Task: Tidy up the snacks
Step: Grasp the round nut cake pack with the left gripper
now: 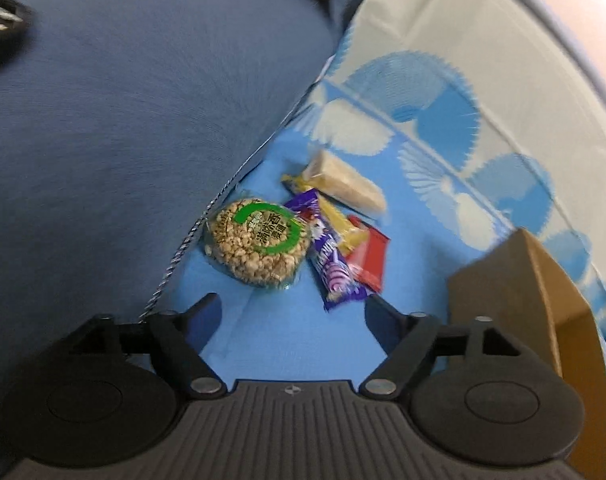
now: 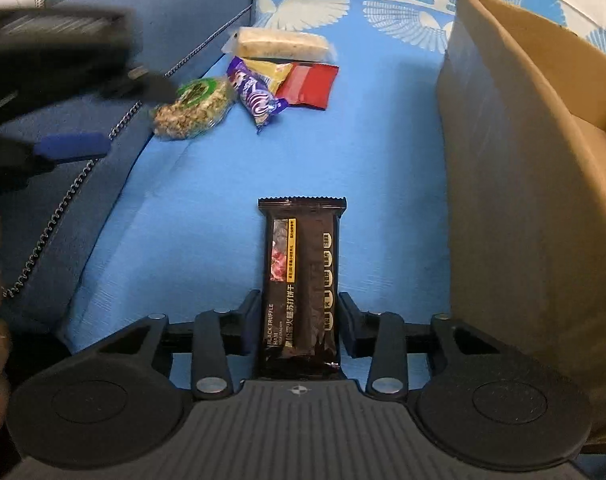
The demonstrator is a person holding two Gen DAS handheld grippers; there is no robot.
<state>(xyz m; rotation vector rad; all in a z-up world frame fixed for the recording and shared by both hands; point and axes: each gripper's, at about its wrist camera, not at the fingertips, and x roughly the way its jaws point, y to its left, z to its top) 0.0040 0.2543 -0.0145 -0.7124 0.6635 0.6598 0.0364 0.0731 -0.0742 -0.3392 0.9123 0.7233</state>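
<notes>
While the right gripper (image 2: 299, 316) clamped a black cracker packet (image 2: 301, 284) lengthwise between its jaws, low in the centre of the right wrist view, the cardboard box (image 2: 503, 184) stood just to the right of it with its top open. That placement suggested the box was the collecting point, so the packet was probably held ready to go into it. The remaining snacks lay in a loose heap on the blue patterned sheet (image 2: 383, 128) toward the upper middle of that frame: a round puffed-grain cake (image 1: 259, 240) with a green label, a purple candy wrapper (image 1: 335, 260), a red packet (image 1: 371, 260), a yellow packet (image 1: 343, 226) and a pale wrapped bar (image 1: 347, 184). They rested against the edge of a dark blue cushion (image 1: 123, 120) trimmed with a chain. The left gripper (image 1: 291, 312) stood wide open and empty, its jaws apart at the bottom of the left wrist view, aimed down at the grain cake just beyond its tips. That wide spread would suit the cake's breadth, likely the next pick.
</notes>
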